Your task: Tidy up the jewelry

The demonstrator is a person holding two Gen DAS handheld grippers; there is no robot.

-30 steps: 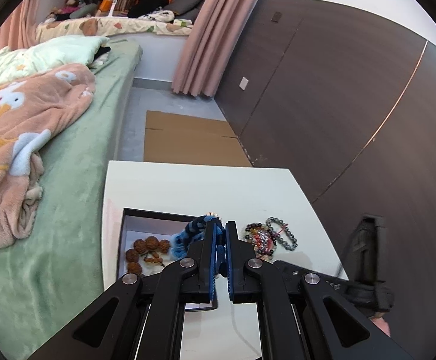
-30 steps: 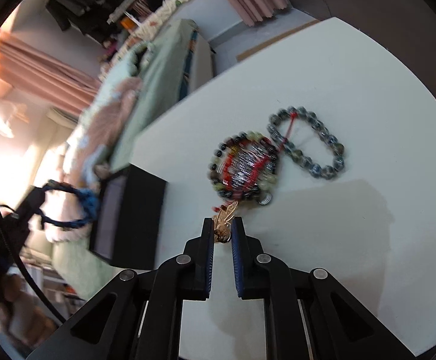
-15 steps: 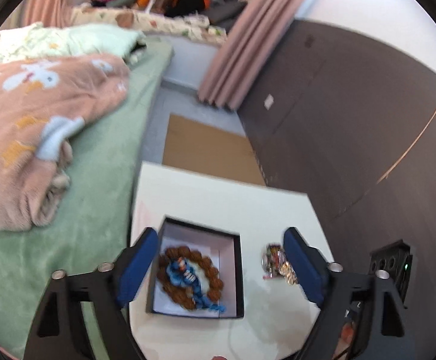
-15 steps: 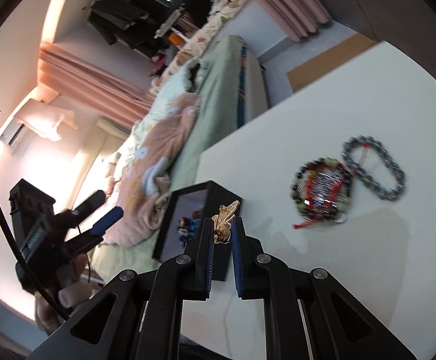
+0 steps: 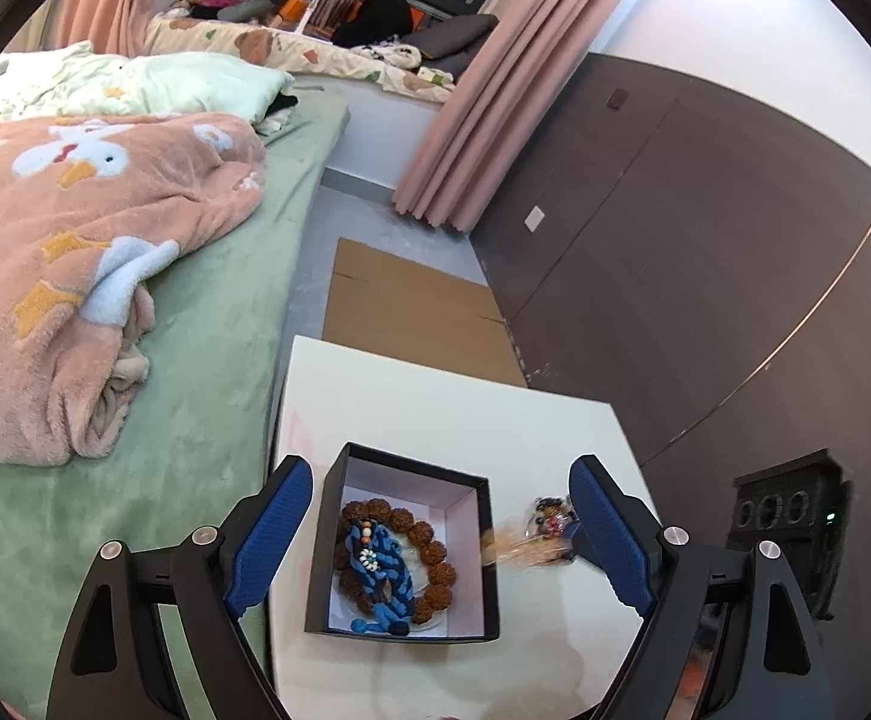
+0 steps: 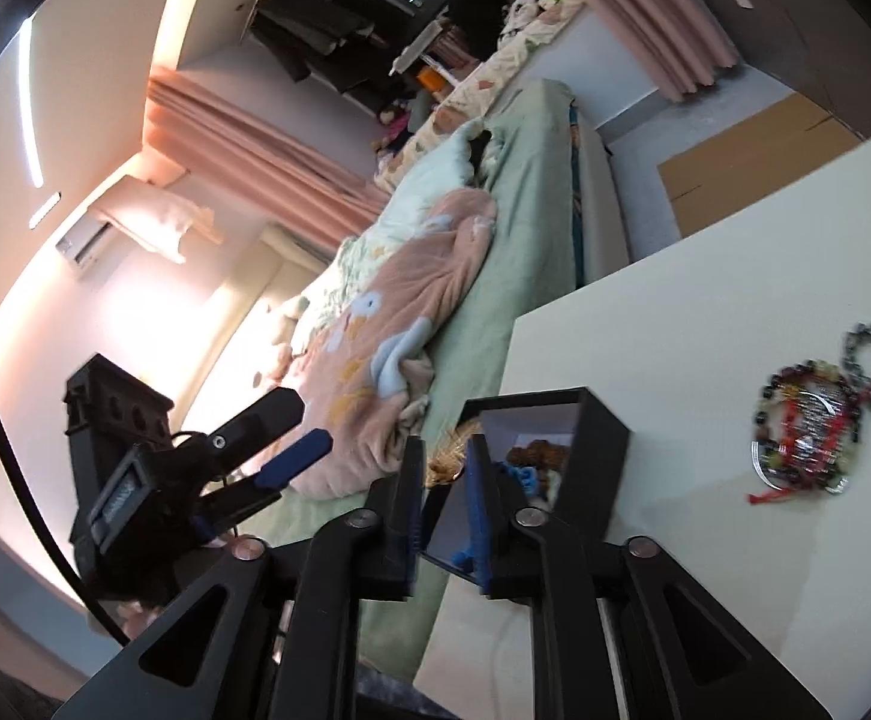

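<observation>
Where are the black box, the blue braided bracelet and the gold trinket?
black box (image 5: 404, 458): left wrist view, far rim.
blue braided bracelet (image 5: 383, 576): left wrist view, middle of the braid.
gold trinket (image 6: 448, 459): right wrist view, blurred part between the fingers.

Green bed (image 5: 207, 360), pink curtains (image 5: 483, 90), dark wall (image 5: 705, 240).

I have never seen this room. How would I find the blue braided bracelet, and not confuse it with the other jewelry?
Look at the white table beside the green bed, then at the open black box on it. The blue braided bracelet lies inside, over a ring of brown knobbly beads. It is the only blue, cord-like piece; the multicoloured bead bracelets lie outside on the table.
</observation>
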